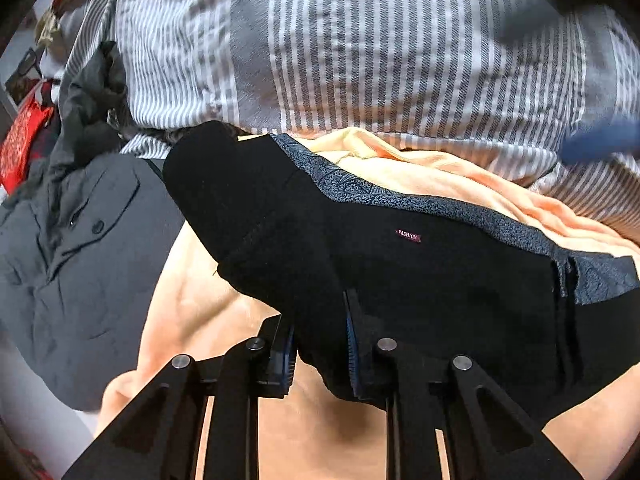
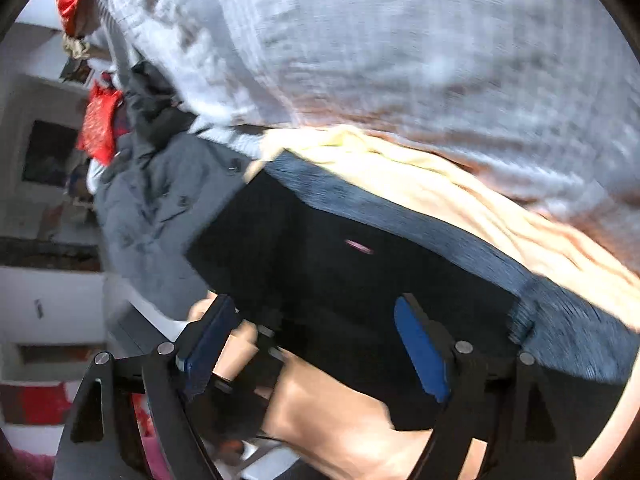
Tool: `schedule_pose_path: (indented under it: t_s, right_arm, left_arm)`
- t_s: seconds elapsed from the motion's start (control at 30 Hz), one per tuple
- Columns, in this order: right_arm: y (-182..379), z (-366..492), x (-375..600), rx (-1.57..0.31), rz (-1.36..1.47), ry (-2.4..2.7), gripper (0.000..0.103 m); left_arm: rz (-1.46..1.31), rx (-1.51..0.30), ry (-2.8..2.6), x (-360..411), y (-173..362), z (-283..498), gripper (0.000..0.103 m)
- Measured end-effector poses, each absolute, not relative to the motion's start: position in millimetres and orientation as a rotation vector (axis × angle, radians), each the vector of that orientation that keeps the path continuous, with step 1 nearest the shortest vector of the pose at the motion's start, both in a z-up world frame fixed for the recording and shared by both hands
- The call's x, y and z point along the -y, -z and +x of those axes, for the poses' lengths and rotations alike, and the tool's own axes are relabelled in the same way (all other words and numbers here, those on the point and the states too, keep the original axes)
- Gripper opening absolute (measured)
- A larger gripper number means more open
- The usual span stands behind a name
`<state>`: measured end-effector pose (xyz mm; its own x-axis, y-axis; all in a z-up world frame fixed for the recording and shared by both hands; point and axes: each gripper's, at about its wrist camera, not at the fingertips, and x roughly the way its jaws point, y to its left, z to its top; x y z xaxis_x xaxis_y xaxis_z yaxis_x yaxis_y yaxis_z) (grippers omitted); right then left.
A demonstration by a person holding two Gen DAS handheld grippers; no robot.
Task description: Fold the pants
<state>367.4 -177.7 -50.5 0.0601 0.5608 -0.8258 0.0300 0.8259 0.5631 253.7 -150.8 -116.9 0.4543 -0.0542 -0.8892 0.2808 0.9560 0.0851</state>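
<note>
The left gripper (image 1: pixel 320 344) was clamped on a thick fold of the black pants (image 1: pixel 400 272), its ribbed blue pads (image 1: pixel 354 344) pressed into the cloth from both sides and a wad of fabric bulging between them and below. From that grip the pants stretched away to the far right, black on the near side, with a band of speckled grey lining (image 1: pixel 460 208) along the far edge and a small maroon label (image 1: pixel 408 236) near the middle. A rounded black end of the garment stuck out to the far left.

The right gripper (image 2: pixel 316 344) stood wide, its two blue pads (image 2: pixel 420 356) well apart and pressing on nothing. In that blurred view the near edge of the pants (image 2: pixel 340 280) lay between and beyond the jaws, and whether the right-hand pad touched the cloth could not be told. The left gripper's dark linkage (image 2: pixel 244 364) showed low between the right gripper's fingers.

Under the pants lay a peach-coloured sheet (image 1: pixel 440 172), wrinkled, running near and far of them. Beyond it rose a heap of grey and white striped bedding (image 1: pixel 360 48). To the left a dark grey buttoned jacket (image 1: pixel 80 248) lay crumpled beside the pants, with a black garment (image 1: pixel 92 92) and red items (image 1: pixel 22 148) farther off at the left edge.
</note>
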Motion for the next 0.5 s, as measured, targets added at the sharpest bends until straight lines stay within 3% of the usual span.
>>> schedule_pose_path:
  t_s: [0.17, 0.5]
  right_arm:
    - [50, 415, 107, -1.578, 0.312, -0.567, 0.101]
    - [97, 438, 1, -1.776, -0.053, -0.66, 0.098]
  left_arm:
    - [0.278, -1.067, 0.21, 157, 116, 252, 0.022]
    - [0.353, -1.027, 0.221, 167, 111, 243, 0.022]
